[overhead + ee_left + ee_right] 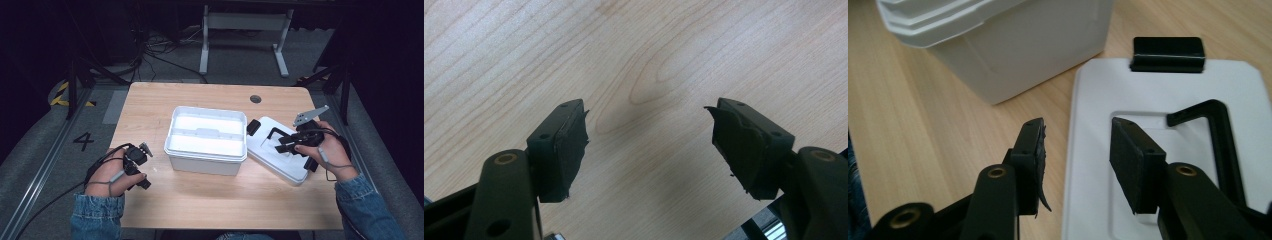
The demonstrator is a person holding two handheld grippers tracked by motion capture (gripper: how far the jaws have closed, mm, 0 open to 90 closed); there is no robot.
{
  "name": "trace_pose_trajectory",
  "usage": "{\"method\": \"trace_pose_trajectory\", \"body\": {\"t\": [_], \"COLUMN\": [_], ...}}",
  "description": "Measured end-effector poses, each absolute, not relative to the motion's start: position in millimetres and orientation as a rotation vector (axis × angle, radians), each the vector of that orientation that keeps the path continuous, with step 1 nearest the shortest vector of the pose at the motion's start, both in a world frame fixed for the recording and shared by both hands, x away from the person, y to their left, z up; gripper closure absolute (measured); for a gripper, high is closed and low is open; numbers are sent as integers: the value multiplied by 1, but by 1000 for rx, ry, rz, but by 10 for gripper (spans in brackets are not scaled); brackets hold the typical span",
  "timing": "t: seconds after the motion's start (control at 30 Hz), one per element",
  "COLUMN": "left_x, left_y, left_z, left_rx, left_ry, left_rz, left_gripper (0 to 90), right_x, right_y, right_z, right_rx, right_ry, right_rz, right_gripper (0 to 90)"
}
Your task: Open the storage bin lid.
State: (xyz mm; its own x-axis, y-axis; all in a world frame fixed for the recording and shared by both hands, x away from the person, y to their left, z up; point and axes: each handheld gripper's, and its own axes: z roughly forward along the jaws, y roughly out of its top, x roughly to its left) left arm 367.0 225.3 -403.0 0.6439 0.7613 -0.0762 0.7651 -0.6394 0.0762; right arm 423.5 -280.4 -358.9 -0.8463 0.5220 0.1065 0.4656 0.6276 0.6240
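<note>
Both forearms reach in low, the left gripper [141,156] held with jaws spread wide, the right gripper [283,141] tilted downward, jaws parted.

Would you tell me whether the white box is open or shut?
Open: the white box shows its bare interior, and its lid lies flat on the table beside it.
</note>
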Motion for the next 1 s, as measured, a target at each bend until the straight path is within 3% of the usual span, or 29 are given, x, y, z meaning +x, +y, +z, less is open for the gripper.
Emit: {"method": "trace_pose_trajectory", "body": {"t": [0.4,1.0], "left_x": [366,367], "left_y": [226,225], "left_z": [-404,-405], "left_rx": [2750,2751], "left_ry": [1289,1299], "left_rz": [-66,-73], "left_gripper": [309,308], "right_x": [393,377], "right_y": [-253,-238], "right_z": [-372,-400], "right_rx": [747,717], "right_ry": [2825,2874], "right_rz": [1048,1023], "right_gripper": [580,569]}}
